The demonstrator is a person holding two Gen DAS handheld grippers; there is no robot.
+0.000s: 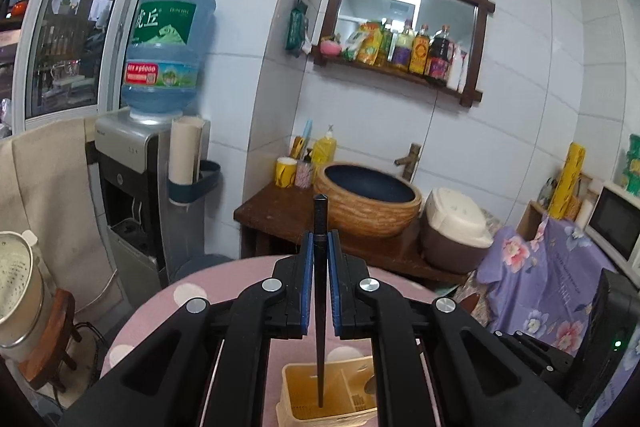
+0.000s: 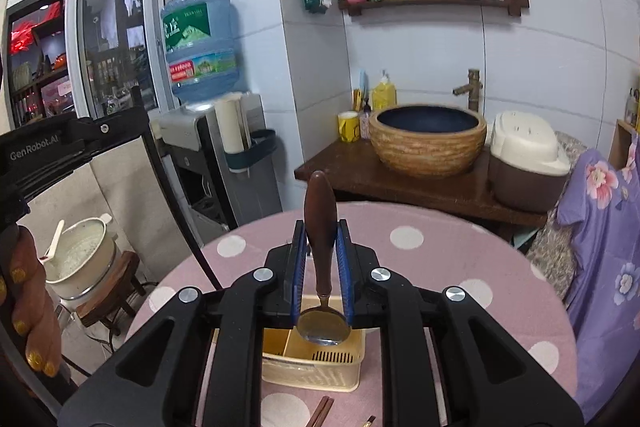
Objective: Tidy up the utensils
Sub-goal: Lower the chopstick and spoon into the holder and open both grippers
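Left gripper (image 1: 320, 239) clamped on chopstick (image 1: 320, 307), right gripper (image 2: 321, 231) clamped on spoon (image 2: 320, 227): hold tight, line up over box (image 2: 312, 363), lower slowly, straight down

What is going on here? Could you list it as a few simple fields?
left gripper: fingers shut on a dark chopstick, its tip hanging over the holder
right gripper: fingers shut on a spoon by its wooden handle, bowl end down
holder: beige, divided, on the pink dotted table
still lying on table: brown chopsticks in front of the holder
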